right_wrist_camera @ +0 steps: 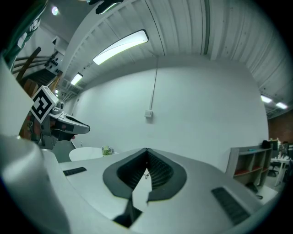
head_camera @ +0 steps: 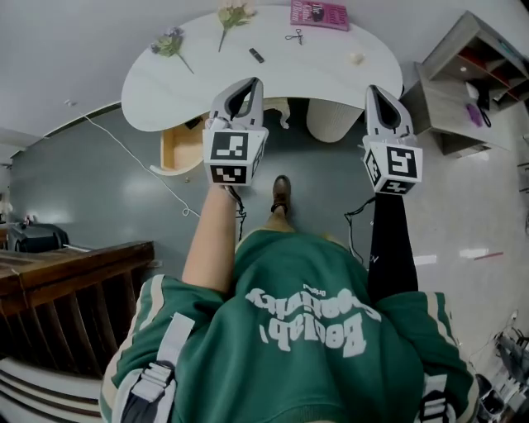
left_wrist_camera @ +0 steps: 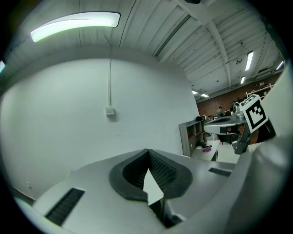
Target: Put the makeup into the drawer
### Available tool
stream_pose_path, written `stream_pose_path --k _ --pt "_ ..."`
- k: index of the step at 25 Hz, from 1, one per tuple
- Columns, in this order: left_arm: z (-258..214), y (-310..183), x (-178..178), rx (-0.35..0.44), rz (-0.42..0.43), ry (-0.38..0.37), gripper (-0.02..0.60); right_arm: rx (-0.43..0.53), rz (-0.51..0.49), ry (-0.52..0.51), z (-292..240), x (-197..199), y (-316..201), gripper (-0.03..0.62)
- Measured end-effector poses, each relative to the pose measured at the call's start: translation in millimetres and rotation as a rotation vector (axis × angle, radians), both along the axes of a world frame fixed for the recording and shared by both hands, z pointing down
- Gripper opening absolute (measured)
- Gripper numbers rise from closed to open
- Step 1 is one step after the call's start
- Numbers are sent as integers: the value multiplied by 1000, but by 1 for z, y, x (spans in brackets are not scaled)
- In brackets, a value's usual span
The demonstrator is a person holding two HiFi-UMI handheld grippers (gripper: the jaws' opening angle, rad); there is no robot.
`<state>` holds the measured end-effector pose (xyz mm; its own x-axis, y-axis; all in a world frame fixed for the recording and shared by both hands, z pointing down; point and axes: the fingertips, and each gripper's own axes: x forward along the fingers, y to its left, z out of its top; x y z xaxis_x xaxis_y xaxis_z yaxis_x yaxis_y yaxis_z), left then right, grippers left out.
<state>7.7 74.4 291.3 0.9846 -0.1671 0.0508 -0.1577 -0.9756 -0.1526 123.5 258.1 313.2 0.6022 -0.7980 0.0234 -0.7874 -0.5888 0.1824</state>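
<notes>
White and curved, the bench fills the far side of the head view. The makeup, a small dark stick, lies on its top between a flower sprig and a pair of scissors. Its long axis runs flat from far left to near right; which end is which I cannot tell. A pink book lies further right. Under the bench's left end a pale wooden drawer stands pulled out. The left gripper and the right gripper are held side by side, both aimed at the bench, apart from the makeup.

The left gripper view looks along the left gripper. Its fingers are pressed together at the tips with nothing between them. Beyond is a bare white wall; the right gripper and a grey shelf unit show at the right. Bench, makeup and drawer are out of this view.

In the right gripper view, the right gripper also has its fingers closed tip to tip and empty. Here the bench shows at the left with flowers on it, below the left gripper. The makeup cannot be made out.
</notes>
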Motion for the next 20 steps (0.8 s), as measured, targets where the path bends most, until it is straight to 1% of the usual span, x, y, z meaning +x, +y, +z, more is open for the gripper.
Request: stream_pose_path --k 3,10,13,16,20 --pt "-2 -33 24 -4 4 -5 15 -17 10 -4 -4 23 -31 9" --pt "-16 -94 77 15 21 27 15 -19 48 13 -17 79 -87 9" --pt "-17 -121 100 19 24 30 15 -36 72 10 -14 102 -110 9" --pt "-17 -145 119 16 22 31 15 -42 82 2 -9 120 -127 9" --pt "-15 -165 141 5 26 28 16 -55 99 -12 -3 141 -140 9"
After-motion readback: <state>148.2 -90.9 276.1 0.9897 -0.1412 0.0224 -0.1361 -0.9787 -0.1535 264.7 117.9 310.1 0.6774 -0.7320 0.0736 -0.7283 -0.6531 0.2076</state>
